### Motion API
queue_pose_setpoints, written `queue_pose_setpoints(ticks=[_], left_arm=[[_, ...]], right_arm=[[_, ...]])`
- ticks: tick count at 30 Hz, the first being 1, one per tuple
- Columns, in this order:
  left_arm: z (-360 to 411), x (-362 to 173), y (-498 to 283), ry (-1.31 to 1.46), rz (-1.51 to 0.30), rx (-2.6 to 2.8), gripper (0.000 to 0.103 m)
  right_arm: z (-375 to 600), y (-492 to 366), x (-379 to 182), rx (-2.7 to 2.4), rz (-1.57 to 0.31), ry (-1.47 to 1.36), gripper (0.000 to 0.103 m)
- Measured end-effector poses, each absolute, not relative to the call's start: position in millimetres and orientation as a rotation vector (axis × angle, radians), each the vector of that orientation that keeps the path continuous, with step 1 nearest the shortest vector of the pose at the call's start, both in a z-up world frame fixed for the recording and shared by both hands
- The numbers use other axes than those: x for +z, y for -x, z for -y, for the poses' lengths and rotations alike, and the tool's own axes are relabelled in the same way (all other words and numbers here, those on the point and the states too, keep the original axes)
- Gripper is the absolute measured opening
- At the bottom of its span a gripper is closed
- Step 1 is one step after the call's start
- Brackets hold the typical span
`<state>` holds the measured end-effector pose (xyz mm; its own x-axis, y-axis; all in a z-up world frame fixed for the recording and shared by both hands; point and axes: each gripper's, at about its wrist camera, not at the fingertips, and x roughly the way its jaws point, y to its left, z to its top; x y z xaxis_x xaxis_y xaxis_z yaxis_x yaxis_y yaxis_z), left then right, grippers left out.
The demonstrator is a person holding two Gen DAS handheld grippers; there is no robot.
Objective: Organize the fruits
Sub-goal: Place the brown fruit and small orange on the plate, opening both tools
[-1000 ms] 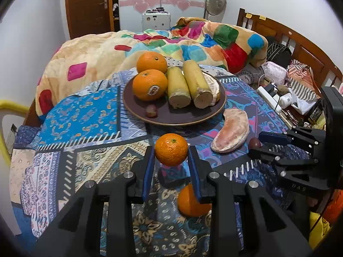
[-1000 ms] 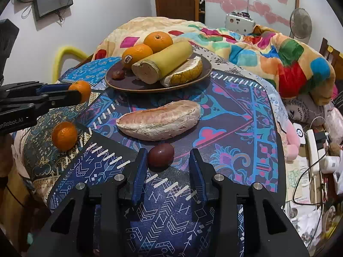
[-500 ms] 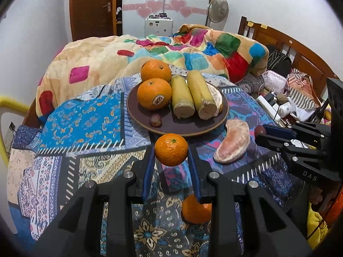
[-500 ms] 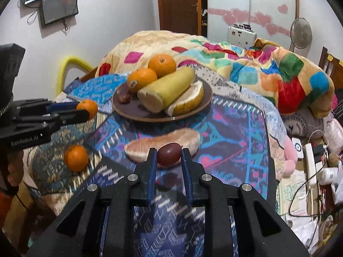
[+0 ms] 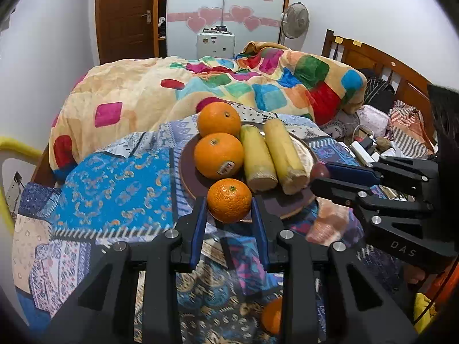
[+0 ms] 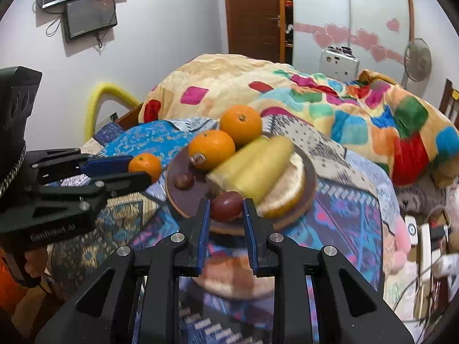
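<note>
Clamping a mandarin (image 5: 229,199) in the left gripper (image 5: 229,215) and a dark red fruit (image 6: 226,205) in the right gripper (image 6: 226,218) (both hanging at the brown plate's (image 6: 183,200) near edge).

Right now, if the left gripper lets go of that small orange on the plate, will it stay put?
The small orange is round, so it may roll. The plate looks nearly flat, so little would stop it. Neighbouring fruit might catch it.
</note>
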<state>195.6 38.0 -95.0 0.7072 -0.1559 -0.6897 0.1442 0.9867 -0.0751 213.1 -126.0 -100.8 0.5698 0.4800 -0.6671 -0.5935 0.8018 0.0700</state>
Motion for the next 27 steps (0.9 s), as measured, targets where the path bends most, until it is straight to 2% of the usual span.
queue_pose_setpoints(ticks=[12, 15, 17, 23, 25, 27], left_arm=[[-38, -110, -214, 0.011, -0.799, -0.195, 0.031], [-32, -115, -216, -0.003, -0.806, -0.204, 0.031], [-28, -118, -219, -0.009, -0.814, -0.208, 0.031], [-20, -121, -229, -0.012, -0.827, -0.196, 0.031], [-20, -121, -231, -0.010, -0.830, -0.196, 0.034], [-20, -120, -231, -0.003, -0.827, -0.194, 0.042]], right_arm=[[102, -238, -105, 0.644, -0.755, 0.185, 0.023], [105, -240, -103, 0.635, -0.750, 0.175, 0.027], [107, -241, -101, 0.633, -0.748, 0.171, 0.034], [119, -238, -96, 0.621, -0.730, 0.156, 0.037], [126, -236, -94, 0.622, -0.727, 0.143, 0.040], [132, -233, -94, 0.614, -0.724, 0.135, 0.044]])
